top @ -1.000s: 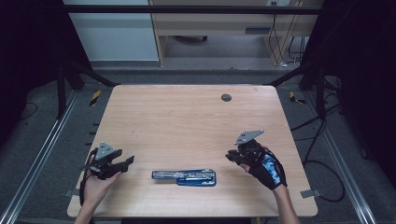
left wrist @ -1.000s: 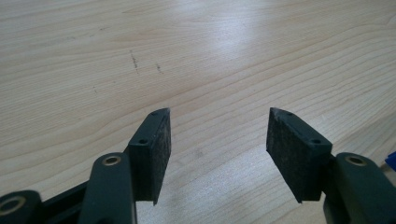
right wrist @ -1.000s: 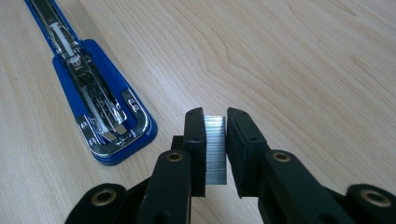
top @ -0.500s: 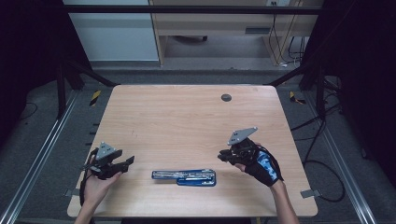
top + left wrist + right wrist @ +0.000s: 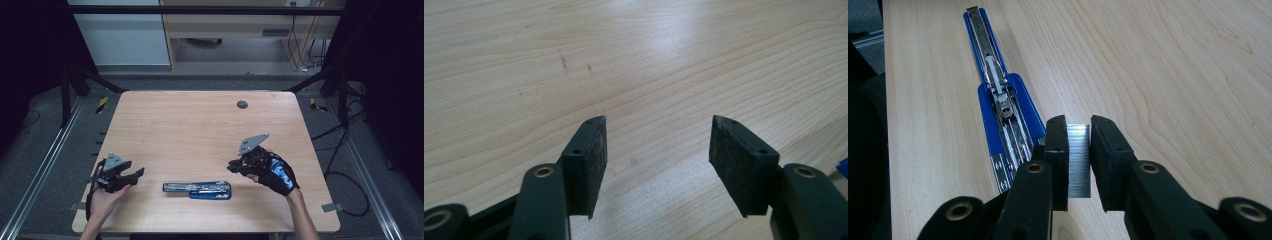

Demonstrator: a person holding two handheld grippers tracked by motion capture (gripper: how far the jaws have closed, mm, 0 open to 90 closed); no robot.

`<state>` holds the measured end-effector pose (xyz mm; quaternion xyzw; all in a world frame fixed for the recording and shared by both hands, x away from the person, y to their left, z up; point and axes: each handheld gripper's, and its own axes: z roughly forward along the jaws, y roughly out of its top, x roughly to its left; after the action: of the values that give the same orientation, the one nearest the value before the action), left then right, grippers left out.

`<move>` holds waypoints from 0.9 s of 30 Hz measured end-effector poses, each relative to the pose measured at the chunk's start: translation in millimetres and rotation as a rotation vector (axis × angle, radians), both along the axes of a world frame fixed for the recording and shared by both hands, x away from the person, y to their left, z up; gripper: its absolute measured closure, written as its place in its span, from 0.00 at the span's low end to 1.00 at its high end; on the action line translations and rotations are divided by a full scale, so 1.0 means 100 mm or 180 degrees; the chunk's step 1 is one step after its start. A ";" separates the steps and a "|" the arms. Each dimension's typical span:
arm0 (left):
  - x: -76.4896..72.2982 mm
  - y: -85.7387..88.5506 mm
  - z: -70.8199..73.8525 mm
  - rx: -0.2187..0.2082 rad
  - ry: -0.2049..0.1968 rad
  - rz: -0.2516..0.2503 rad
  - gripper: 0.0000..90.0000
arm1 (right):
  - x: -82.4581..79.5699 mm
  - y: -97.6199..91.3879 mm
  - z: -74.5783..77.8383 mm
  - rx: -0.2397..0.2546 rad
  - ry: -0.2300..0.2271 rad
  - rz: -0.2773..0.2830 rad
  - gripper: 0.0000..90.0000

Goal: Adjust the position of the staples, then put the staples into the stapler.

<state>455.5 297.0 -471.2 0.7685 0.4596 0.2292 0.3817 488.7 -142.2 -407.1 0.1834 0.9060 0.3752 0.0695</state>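
A blue stapler lies opened out flat near the table's front edge, its metal channel facing up; in the right gripper view the stapler stretches away to the left of the jaws. My right gripper hovers just right of the stapler's end, shut on a silver strip of staples pinched between its pads. My left gripper rests low at the front left, pointing toward the stapler. It stands open with bare wood between its jaws.
A small dark round grommet sits in the wooden table near its far edge. Metal rails run along both sides of the table on the floor. Cables trail at the right.
My right gripper has drifted left toward the stapler's end and risen slightly, still holding the staples. The left gripper and the stapler have stayed put.
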 end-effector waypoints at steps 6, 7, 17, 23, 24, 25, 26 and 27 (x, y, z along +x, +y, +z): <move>-0.01 0.00 -0.02 -0.0009 0.0002 -0.0014 0.45 | 0.00 0.03 0.03 -0.0037 0.0003 0.0088 0.87; 0.00 0.00 -0.01 -0.0015 0.0013 -0.0018 0.45 | 0.00 0.04 0.04 -0.0036 -0.0005 0.0092 0.87; 0.01 0.00 -0.02 0.0009 0.0021 -0.0023 0.45 | 0.01 0.09 0.07 -0.0068 0.0026 0.0326 0.87; 0.01 0.00 -0.02 0.0003 0.0019 -0.0019 0.45 | 0.02 0.12 0.09 -0.0177 0.0065 0.0390 0.87; 0.01 0.00 -0.02 0.0004 0.0020 -0.0020 0.45 | 0.02 0.13 0.10 -0.0188 0.0058 0.0441 0.87; 0.01 0.01 -0.02 0.0012 0.0023 -0.0025 0.45 | 0.02 0.13 0.10 -0.0188 0.0058 0.0441 0.87; 0.02 0.00 -0.02 0.0009 0.0028 -0.0025 0.45 | 0.02 0.13 0.10 -0.0187 0.0051 0.0450 0.87; 0.01 0.00 -0.02 0.0008 0.0029 -0.0025 0.45 | 0.02 0.13 0.11 -0.0184 0.0060 0.0468 0.87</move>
<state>456.9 297.3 -473.6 0.7718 0.4580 0.2247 0.3795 490.9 -128.8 -396.6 0.1178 0.9281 0.3512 0.0385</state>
